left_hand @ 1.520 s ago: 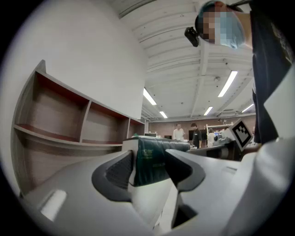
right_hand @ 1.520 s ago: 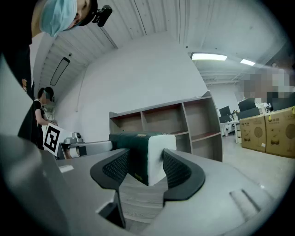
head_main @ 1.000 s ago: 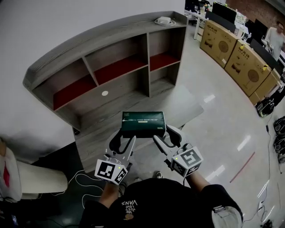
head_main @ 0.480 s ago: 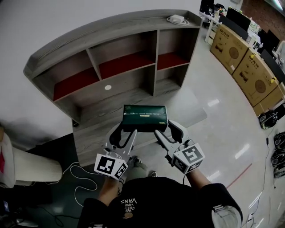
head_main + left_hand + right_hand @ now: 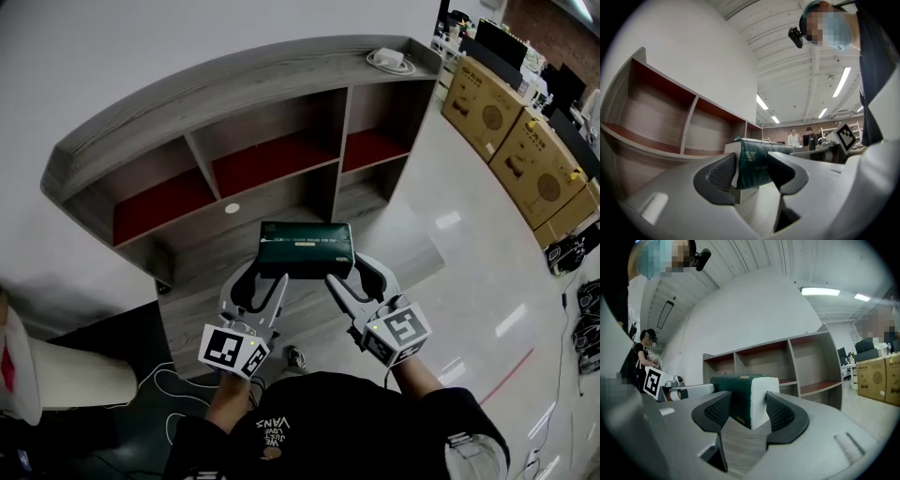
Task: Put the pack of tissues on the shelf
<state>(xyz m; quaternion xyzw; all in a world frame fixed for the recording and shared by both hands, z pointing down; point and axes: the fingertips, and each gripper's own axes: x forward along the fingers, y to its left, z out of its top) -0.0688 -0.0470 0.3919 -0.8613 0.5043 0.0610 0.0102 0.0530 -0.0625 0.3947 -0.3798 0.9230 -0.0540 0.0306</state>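
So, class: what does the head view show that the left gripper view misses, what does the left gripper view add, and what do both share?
Only the head view: the cardboard boxes, a white item on the shelf top, and a cable on the floor.
Only the left gripper view: ceiling lights and two people far behind.
Both: the pack, the shelf, and the left gripper and right gripper, each shut on one end of the pack.

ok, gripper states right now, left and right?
Left gripper: jaws closed on the left end of the pack of tissues.
Right gripper: jaws closed on the same pack's right end.
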